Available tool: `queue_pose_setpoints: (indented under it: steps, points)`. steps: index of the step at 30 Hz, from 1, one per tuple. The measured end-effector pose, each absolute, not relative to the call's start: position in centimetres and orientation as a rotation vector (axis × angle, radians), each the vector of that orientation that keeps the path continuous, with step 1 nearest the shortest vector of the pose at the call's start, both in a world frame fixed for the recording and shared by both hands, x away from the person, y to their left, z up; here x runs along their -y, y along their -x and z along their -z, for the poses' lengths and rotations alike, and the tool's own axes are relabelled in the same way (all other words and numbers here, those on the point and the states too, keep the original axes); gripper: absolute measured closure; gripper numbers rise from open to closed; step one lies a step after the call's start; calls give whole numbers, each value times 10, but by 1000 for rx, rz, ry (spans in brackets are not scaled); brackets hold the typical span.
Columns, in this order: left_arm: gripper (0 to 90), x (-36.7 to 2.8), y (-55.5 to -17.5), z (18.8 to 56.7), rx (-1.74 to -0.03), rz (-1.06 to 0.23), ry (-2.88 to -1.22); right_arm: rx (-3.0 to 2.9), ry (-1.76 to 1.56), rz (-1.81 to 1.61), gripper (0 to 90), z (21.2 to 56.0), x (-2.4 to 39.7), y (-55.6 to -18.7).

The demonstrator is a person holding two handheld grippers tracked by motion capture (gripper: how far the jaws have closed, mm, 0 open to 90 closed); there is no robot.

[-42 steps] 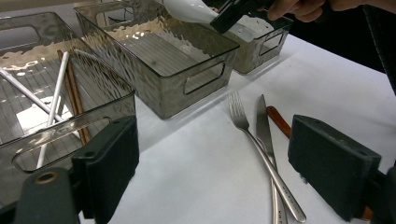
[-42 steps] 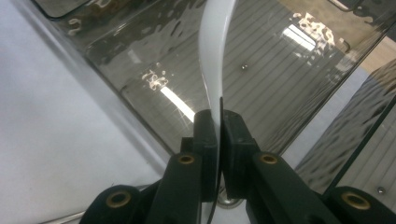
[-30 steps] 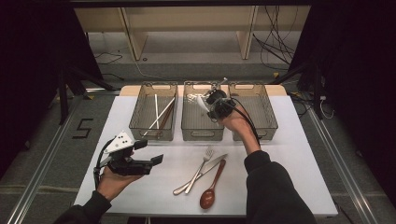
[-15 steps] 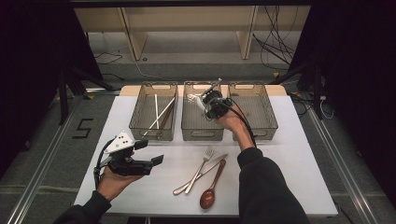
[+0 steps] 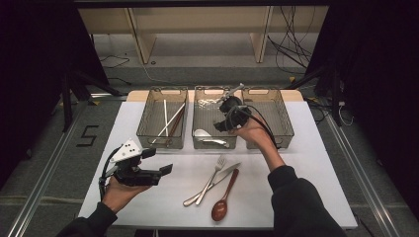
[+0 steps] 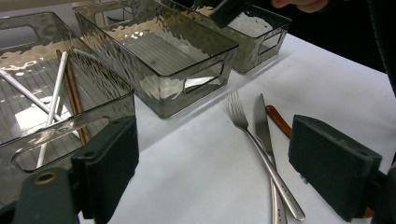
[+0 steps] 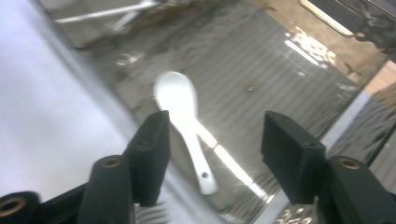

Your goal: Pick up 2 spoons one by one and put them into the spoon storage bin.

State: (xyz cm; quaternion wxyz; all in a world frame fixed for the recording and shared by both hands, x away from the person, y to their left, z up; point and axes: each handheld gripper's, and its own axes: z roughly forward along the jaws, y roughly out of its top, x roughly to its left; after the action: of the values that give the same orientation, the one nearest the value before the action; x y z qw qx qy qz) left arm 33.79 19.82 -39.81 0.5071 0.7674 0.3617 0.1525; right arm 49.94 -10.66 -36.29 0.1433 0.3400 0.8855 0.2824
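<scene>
A fork, knife and brown spoon lie lower centre; chopsticks fill the upper-left bin.

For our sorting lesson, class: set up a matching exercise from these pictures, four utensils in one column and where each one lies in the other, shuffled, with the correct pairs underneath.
Things:
1. white spoon
2. chopsticks
3. brown wooden spoon
4. fork

Places:
A. in the left bin
B. on the white table, crossed with the knife
C. in the middle bin
D. on the table, nearest its front edge

Pairs: 1-C, 2-A, 3-D, 4-B
</scene>
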Motion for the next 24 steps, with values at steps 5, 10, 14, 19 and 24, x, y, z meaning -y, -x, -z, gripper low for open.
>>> queue_pose_setpoints:
  steps: [5, 10, 14, 19, 24]
  points:
    - [159, -197, -338, 398, -871, -368, -1850, -2581, -941, -918, 370, 362, 118, -468]
    - [159, -197, -338, 398, -867, -369, -1858, -2599, -949, -960, 412, 375, 130, -437]
    - [159, -196, -339, 398, -874, -369, -1850, -2620, -920, -1015, 489, 387, 134, -417]
    - [159, -197, -338, 397, -867, -370, -1850, -2667, -904, -986, 601, 400, 137, -405]
    - [159, -199, -338, 397, -865, -372, -1851, -2688, -877, -939, 779, 414, 145, -394]
